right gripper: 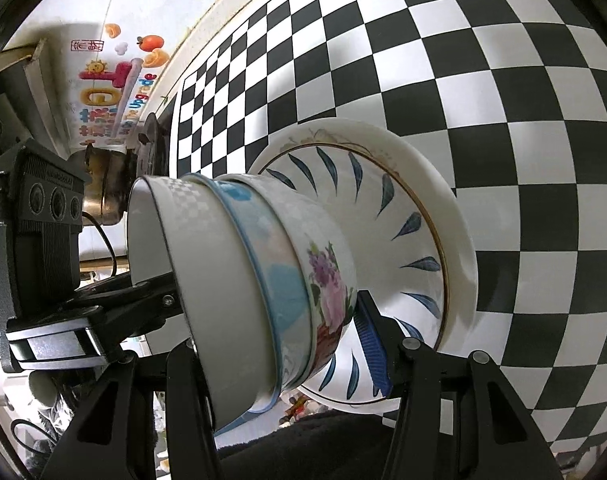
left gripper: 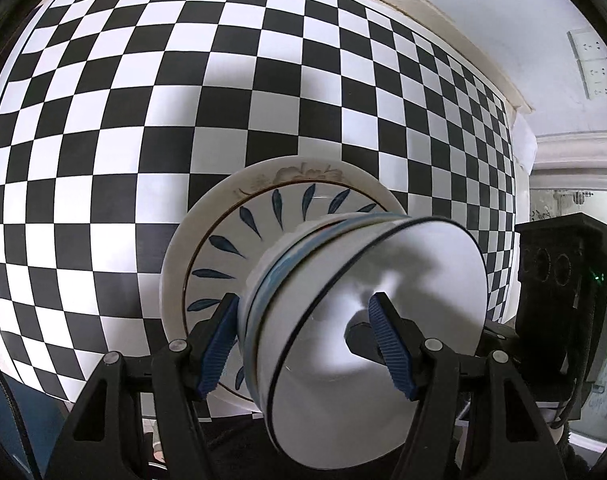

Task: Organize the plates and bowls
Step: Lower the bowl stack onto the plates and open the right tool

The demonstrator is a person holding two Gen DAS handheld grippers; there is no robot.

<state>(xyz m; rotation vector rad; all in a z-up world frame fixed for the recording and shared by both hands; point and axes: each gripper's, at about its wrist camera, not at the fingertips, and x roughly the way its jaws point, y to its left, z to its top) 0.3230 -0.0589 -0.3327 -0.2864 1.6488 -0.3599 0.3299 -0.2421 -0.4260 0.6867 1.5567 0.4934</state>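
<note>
A stack of three nested bowls sits on a blue-leaf plate (left gripper: 239,236) (right gripper: 407,216), which lies on a larger white plate (left gripper: 207,216) (right gripper: 455,208). The top bowl (left gripper: 367,320) (right gripper: 191,248) is white with a dark rim; below it sit a blue-banded bowl (right gripper: 263,264) and a floral bowl (right gripper: 327,280). My left gripper (left gripper: 303,308) straddles the top bowl's wall, one finger inside and one outside, pads touching it. My right gripper (right gripper: 287,320) straddles the bowl stack from the opposite side; its left finger is hidden behind the bowls.
The plates lie on a black-and-white checkered tablecloth (left gripper: 143,100) (right gripper: 463,60). A white wall with sockets (left gripper: 591,64) stands behind the table. A colourful poster (right gripper: 111,80) and a metal pot (right gripper: 103,192) are at the table's far end.
</note>
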